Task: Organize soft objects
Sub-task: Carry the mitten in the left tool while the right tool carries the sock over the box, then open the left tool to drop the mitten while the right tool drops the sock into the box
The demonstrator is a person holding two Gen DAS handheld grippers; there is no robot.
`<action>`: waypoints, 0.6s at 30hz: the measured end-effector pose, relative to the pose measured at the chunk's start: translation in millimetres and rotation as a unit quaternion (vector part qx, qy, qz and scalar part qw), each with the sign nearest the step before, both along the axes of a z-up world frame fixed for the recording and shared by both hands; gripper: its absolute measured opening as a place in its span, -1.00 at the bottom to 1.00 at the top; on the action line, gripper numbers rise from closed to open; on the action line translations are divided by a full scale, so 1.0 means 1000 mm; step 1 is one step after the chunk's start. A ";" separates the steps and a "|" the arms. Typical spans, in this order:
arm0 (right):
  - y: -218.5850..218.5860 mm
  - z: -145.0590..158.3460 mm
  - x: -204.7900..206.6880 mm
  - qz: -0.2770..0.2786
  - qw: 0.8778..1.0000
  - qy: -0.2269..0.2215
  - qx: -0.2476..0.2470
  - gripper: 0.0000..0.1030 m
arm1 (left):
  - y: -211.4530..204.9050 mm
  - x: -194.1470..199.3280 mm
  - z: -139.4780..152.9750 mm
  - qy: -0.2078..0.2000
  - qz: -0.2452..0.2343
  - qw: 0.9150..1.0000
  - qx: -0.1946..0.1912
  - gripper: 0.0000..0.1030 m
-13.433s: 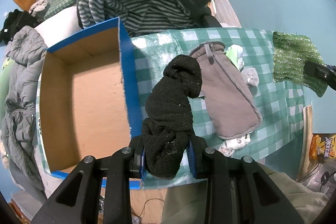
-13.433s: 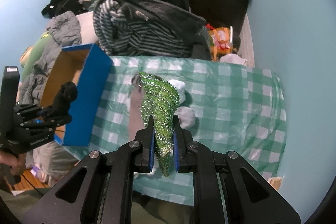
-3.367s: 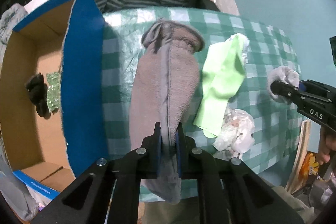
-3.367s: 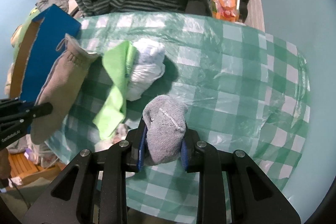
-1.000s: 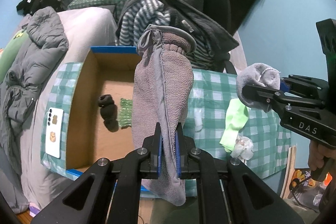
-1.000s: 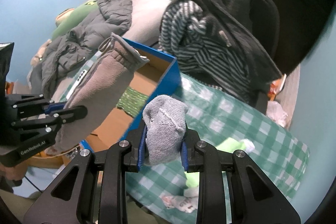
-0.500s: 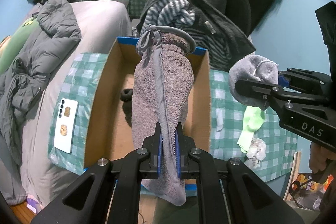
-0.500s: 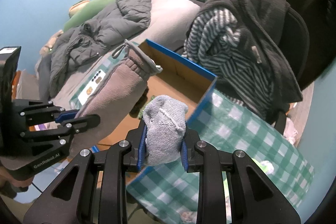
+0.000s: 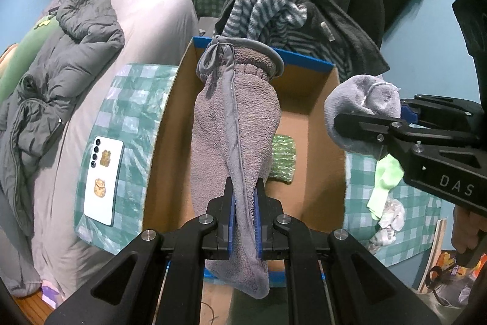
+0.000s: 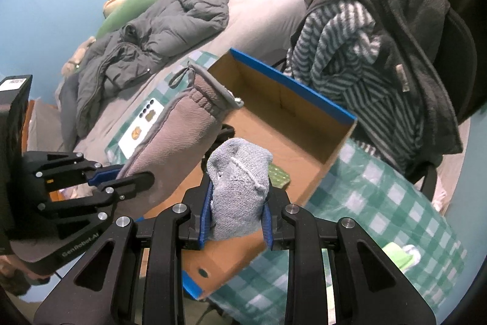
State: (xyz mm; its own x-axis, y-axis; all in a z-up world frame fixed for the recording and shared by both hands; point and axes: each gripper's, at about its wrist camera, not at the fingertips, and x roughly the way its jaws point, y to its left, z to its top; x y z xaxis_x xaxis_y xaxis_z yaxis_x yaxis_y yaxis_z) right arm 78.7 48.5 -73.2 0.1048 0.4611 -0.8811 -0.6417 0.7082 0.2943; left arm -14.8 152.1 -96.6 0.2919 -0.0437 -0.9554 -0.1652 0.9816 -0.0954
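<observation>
L gripper [image 9: 243, 203] pinches long taupe fleece mitt [image 9: 236, 124] low down, hanging over open blue-edged cardboard box [image 9: 313, 118]. R gripper [image 10: 236, 213] clamps balled grey sock [image 10: 239, 185] betw. pads, above box.

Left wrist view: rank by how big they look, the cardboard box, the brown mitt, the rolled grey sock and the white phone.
1. cardboard box
2. brown mitt, though it hangs nearer the camera
3. and 4. rolled grey sock and white phone look alike; the sock is nearer, so unranked.

**Two maker's marks on the black grippers**

White letters "DAS" stand on the black plastic right gripper [image 9: 365, 124] body. Pale lettering "GenRobot.AI" runs along the black plastic left gripper [image 10: 143, 177] arm. No other text is legible.
</observation>
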 end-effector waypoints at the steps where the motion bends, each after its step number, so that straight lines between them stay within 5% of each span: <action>1: 0.003 -0.003 0.001 -0.001 1.000 0.005 -0.001 -0.51 | 0.001 0.001 -0.003 0.002 0.000 1.000 0.000 -0.81; 12: 0.016 -0.034 0.006 -0.024 0.999 0.041 -0.013 -0.47 | 0.010 0.009 -0.027 0.020 -0.009 1.000 0.006 -0.80; 18: 0.019 -0.042 0.007 -0.036 0.998 0.047 -0.024 -0.13 | 0.013 0.008 -0.038 0.037 -0.007 0.999 0.017 -0.62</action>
State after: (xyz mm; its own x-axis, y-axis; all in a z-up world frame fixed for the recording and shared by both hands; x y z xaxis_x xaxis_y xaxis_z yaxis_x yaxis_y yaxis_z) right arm 85.3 67.6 -115.3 0.0532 0.4122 -0.9096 -0.5595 0.7667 0.3147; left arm -6.8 165.2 -134.9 0.2199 -0.0154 -0.9754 -0.1567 0.9863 -0.0509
